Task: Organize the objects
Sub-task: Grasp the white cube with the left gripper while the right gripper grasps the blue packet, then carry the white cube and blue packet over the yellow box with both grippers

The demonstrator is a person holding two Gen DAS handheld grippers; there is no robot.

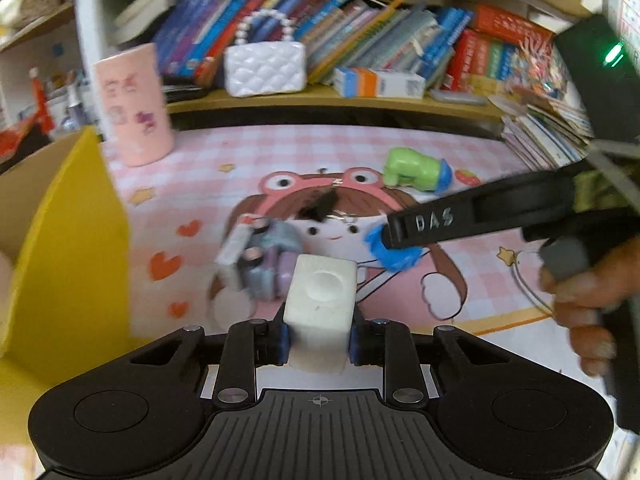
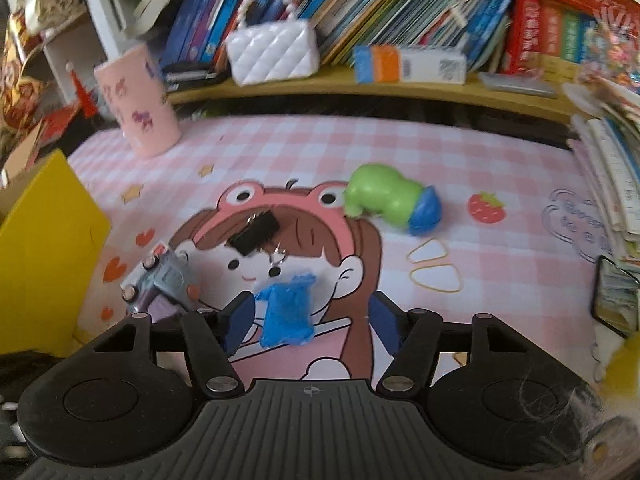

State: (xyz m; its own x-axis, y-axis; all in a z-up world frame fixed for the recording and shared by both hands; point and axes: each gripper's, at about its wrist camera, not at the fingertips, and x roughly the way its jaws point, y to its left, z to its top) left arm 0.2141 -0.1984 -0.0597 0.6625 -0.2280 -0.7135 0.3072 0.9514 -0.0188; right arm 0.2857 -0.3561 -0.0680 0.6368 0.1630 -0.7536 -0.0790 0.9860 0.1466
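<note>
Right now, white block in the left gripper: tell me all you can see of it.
The white block is a squarish, matte, foam-like or plaster-like piece with rounded edges and a shallow round dimple in the face towards the camera. It looks slightly scuffed. It stands roughly upright between the left gripper's blue pads, which press on its two lower sides, so it appears held. Whether its base still touches the mat is hidden.

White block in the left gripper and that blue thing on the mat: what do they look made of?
White block: matte, slightly chalky, with a round dimple; probably foam or plaster. Blue thing: thin, crinkled, faintly glossy; likely plastic film or a wrapper.
</note>
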